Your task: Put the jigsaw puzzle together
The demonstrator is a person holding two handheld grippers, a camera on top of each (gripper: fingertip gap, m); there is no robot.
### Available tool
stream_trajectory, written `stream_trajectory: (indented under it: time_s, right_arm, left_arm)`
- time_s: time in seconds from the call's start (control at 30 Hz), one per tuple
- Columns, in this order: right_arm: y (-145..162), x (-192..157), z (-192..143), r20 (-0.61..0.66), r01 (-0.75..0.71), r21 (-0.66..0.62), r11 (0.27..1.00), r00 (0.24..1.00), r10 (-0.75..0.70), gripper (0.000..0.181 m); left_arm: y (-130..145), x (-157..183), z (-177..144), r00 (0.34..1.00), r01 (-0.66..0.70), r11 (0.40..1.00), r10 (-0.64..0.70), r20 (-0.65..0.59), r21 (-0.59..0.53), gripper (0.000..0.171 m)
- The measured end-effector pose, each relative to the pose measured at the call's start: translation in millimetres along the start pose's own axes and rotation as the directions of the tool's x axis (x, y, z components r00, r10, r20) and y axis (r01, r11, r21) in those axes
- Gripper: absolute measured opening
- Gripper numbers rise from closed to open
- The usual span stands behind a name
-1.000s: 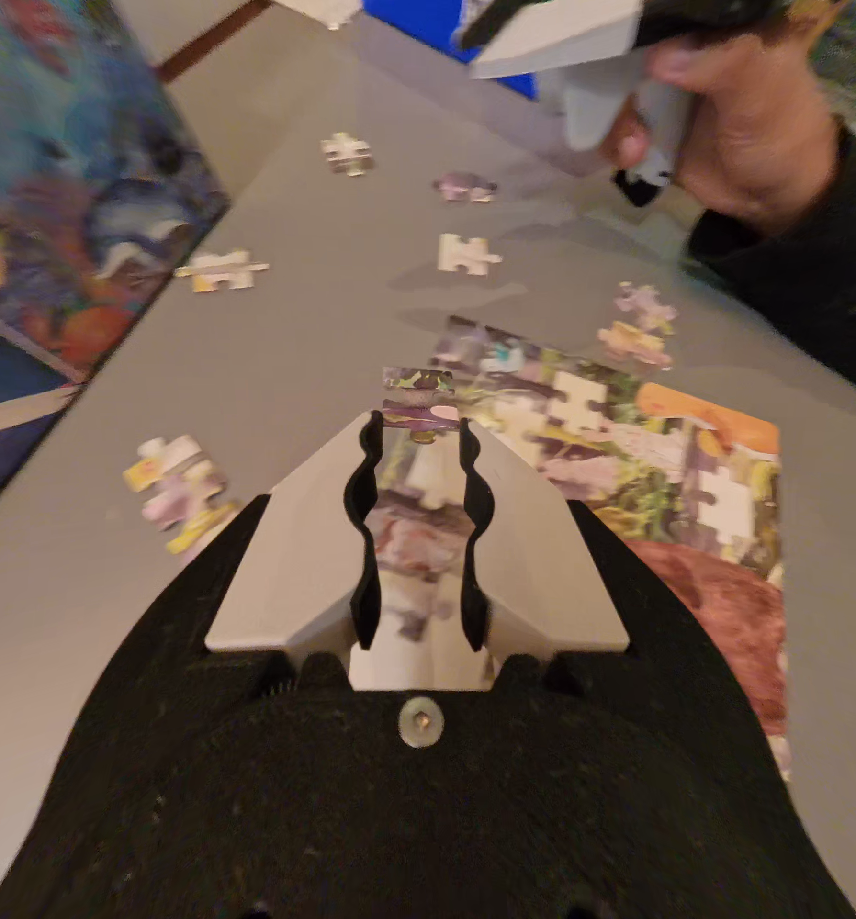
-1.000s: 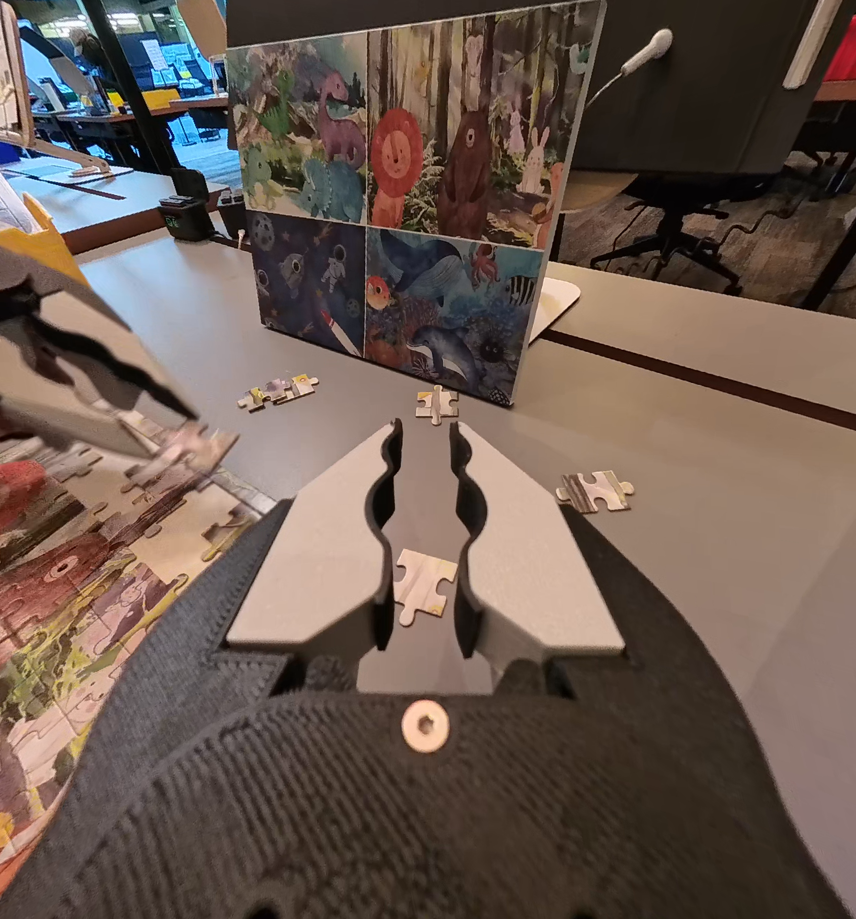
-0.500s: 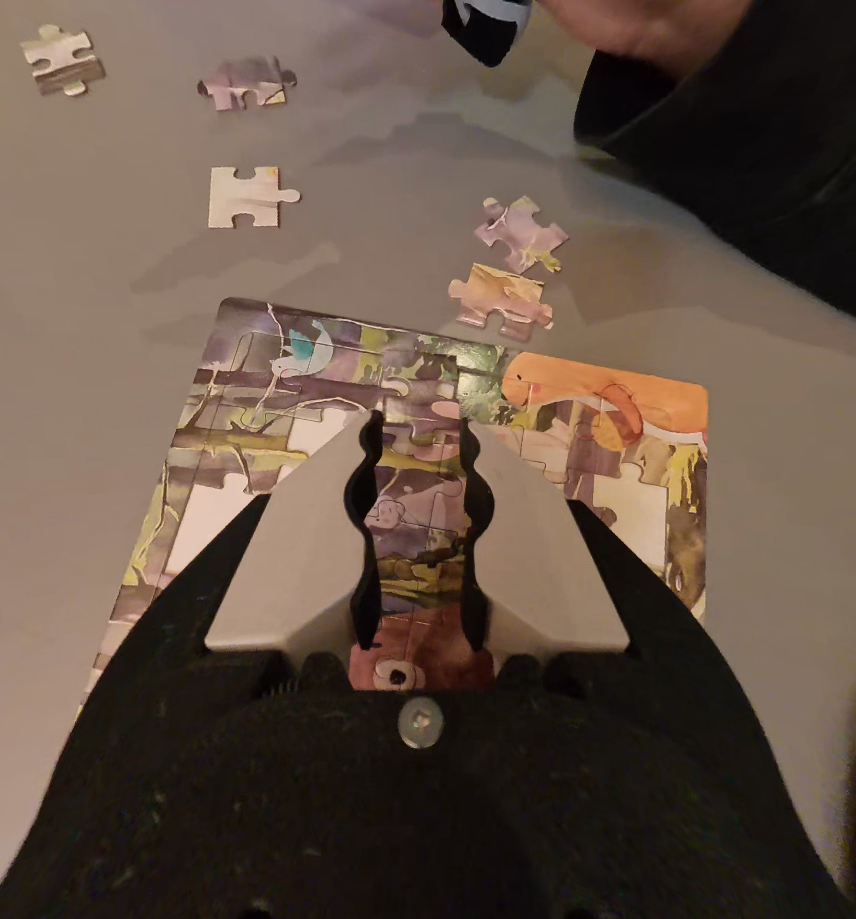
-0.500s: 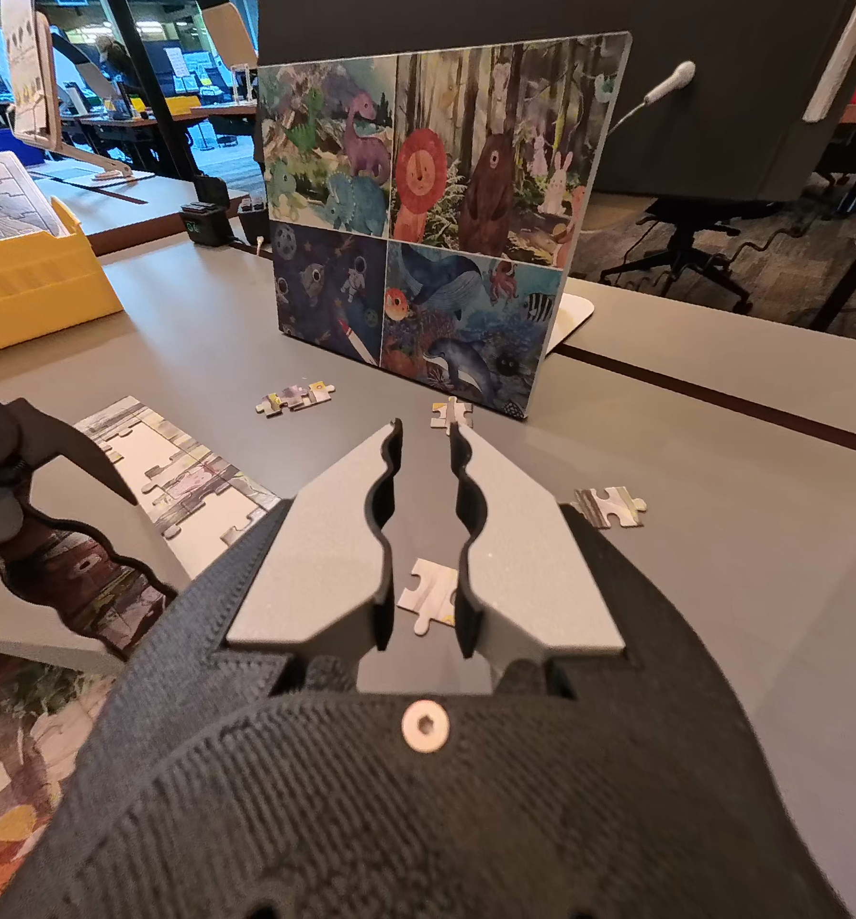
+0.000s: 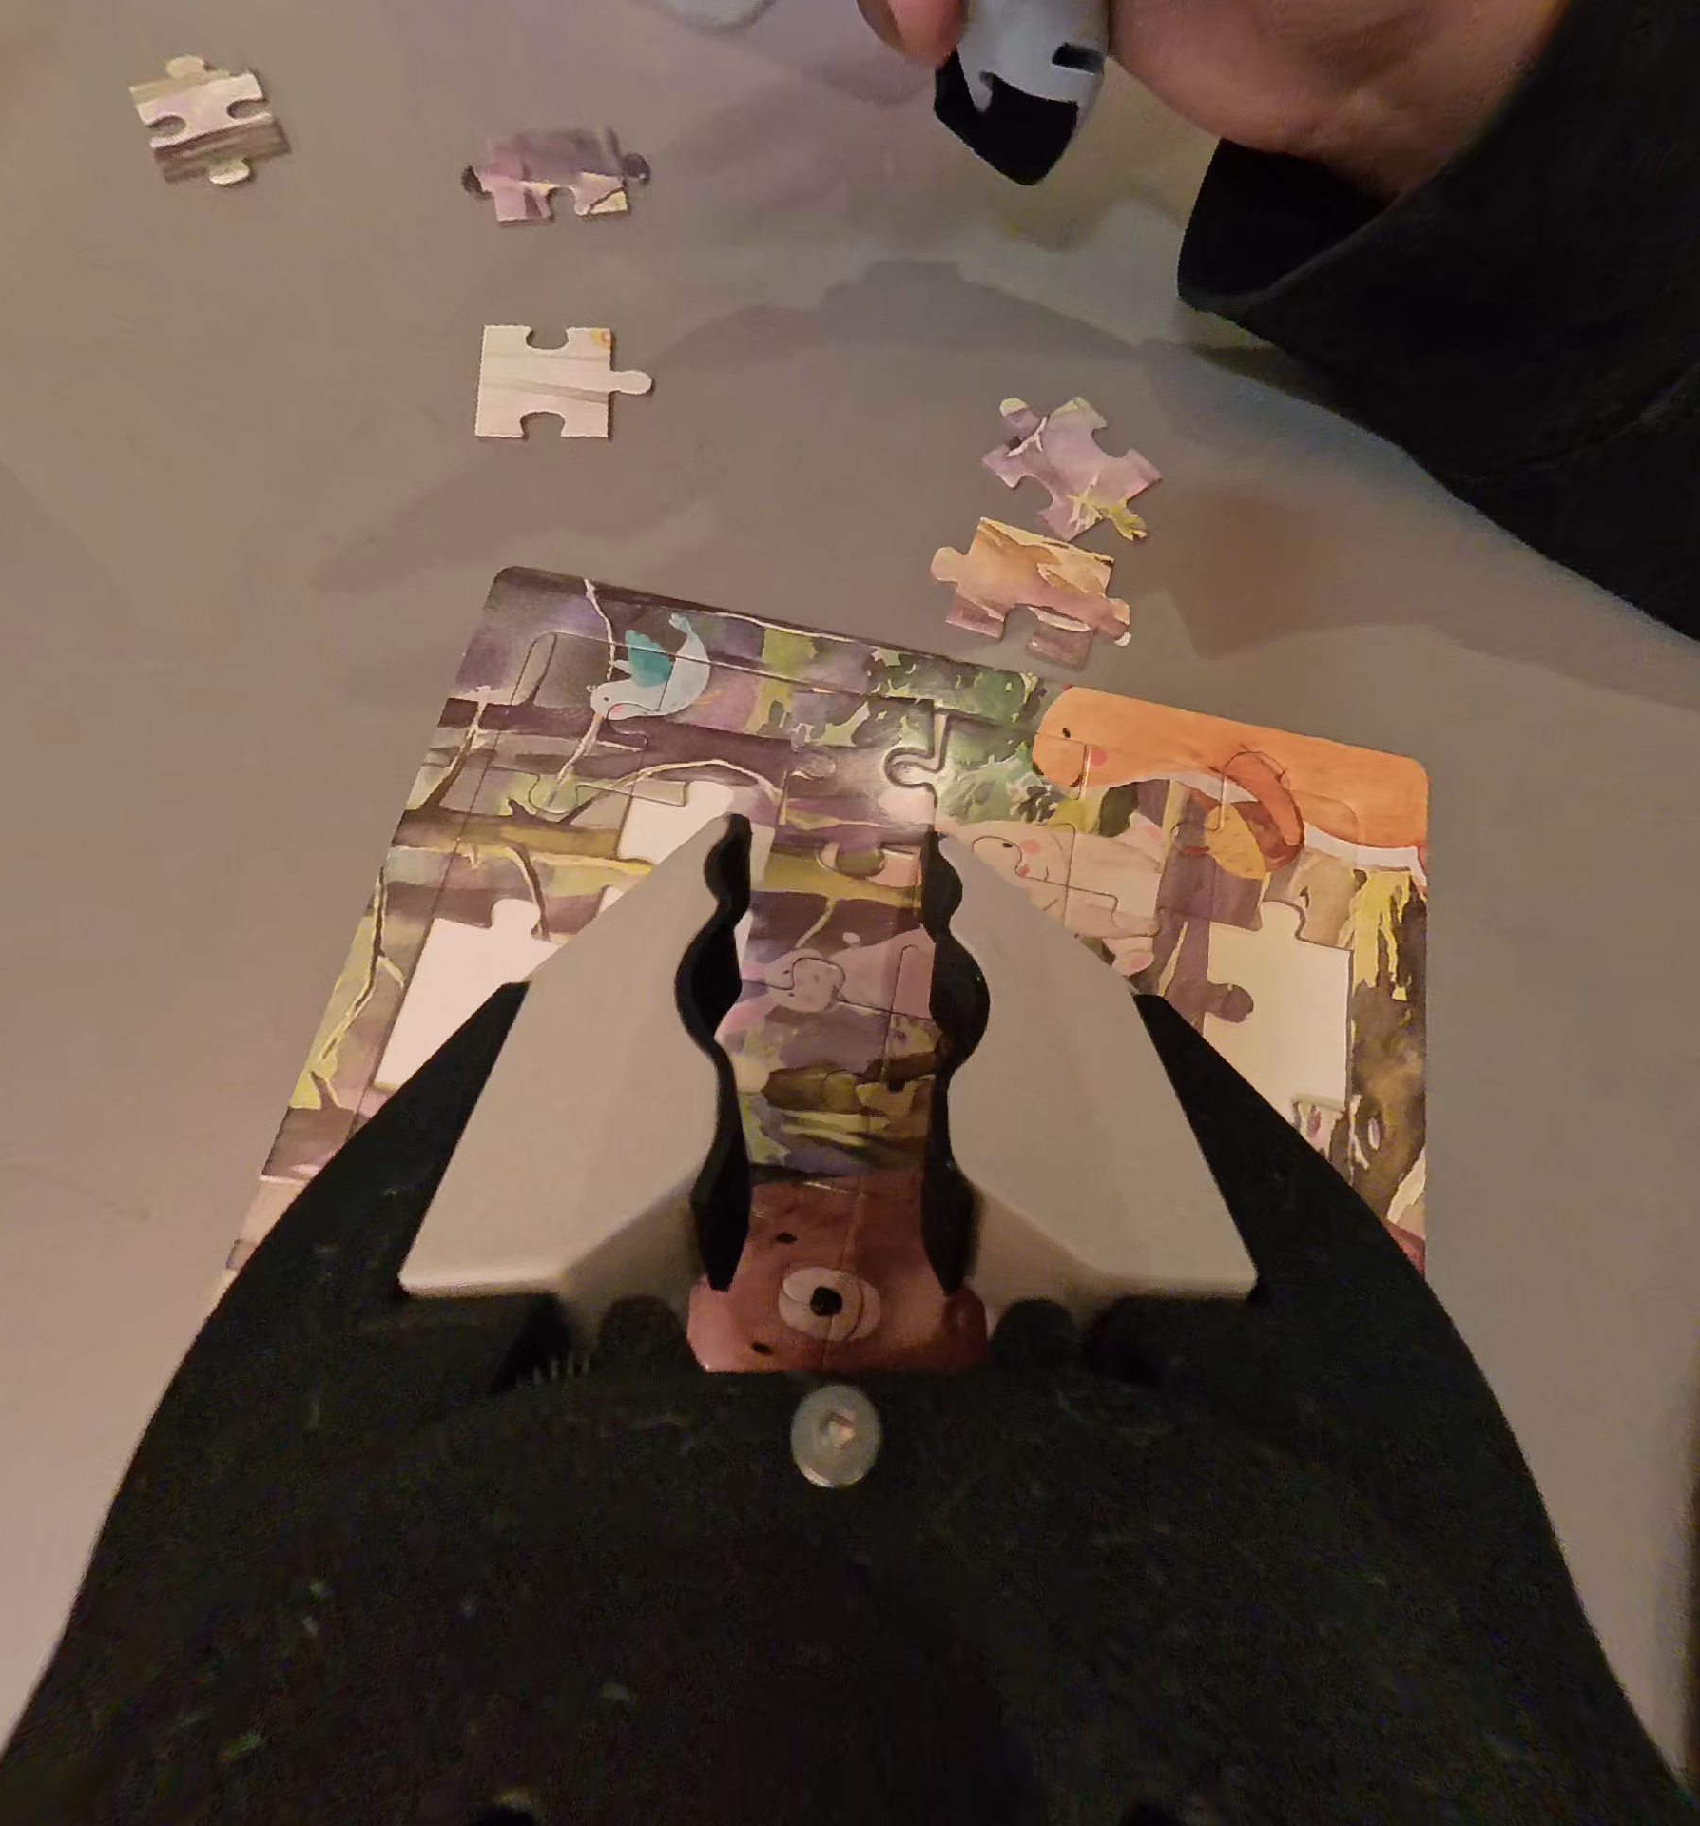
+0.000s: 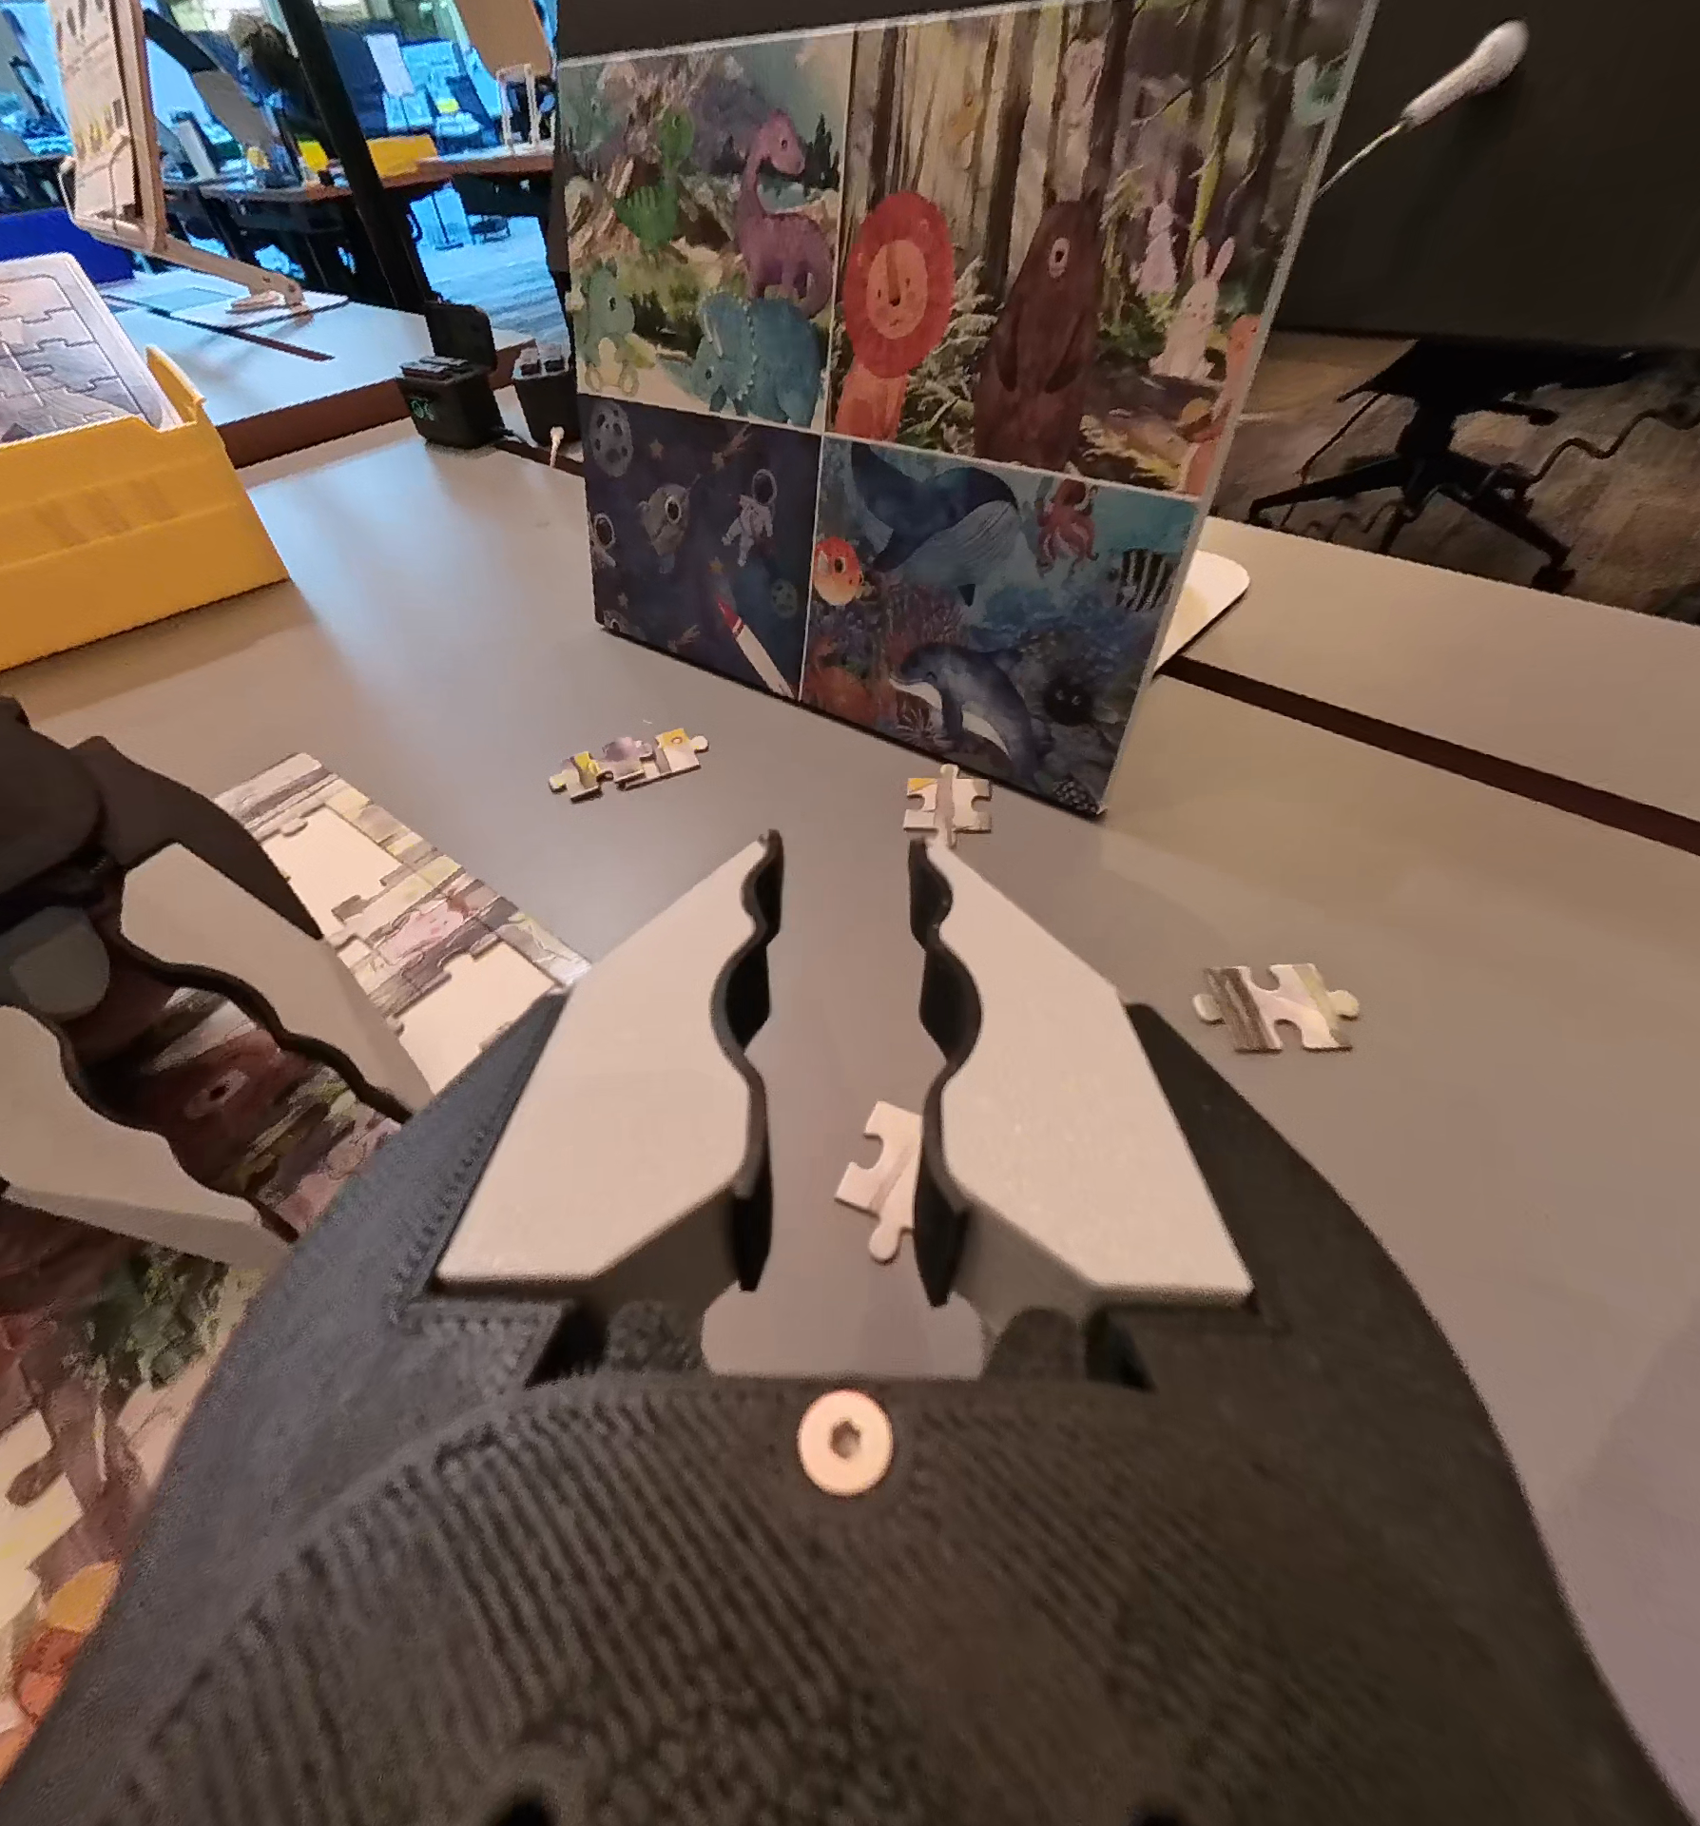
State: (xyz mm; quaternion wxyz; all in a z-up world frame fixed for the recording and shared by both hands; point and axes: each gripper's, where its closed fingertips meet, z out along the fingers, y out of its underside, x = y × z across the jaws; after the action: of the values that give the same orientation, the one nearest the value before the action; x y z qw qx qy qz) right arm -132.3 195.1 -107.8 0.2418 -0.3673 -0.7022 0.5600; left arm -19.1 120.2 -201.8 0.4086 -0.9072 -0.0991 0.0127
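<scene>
A partly built jigsaw puzzle lies flat on the grey table, with several white gaps; it also shows at the left of the right wrist view. My left gripper points down onto the puzzle's upper middle. Its jaws stand a piece-width apart on a purple piece that lies level with the puzzle. In the right wrist view its fingers rest on the puzzle. My right gripper is open and empty above the table. A white loose piece lies beneath it.
Loose pieces lie beyond the puzzle and on the table. A picture board stands upright behind. A yellow bin sits far left. A hand is at the top. About 15 cm separates my left fingertips from my right. From the left gripper's tips to the partly built jigsaw puzzle is close to 7 cm. About 10 cm separates my right fingertips from the white loose piece. My left wrist view looks at it from another angle.
My left gripper swung down over the puzzle and lowered the purple piece from the air onto the puzzle's upper middle. My right gripper shifted slightly; its jaws stayed the same.
</scene>
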Motion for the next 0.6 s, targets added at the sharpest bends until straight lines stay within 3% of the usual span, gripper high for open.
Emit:
stream_trajectory:
  time_s: [0.23, 0.6]
  right_arm:
    - [10.7, -6.1, 7.1, 0.001, 0.052, -0.07, 0.996, 0.999, -0.052, 0.027]
    - [19.6, -11.7, 13.5, 0.019, 0.067, -0.11, 0.992, 0.998, -0.065, 0.028]
  left_arm:
    - [-6.9, 1.1, -1.9, 0.999, 0.026, 0.999, -0.025, -0.021, 0.047, 0.041]
    - [-1.1, -1.1, 6.7, 0.999, -0.018, 1.0, 0.018, 0.029, -0.018, 0.042]
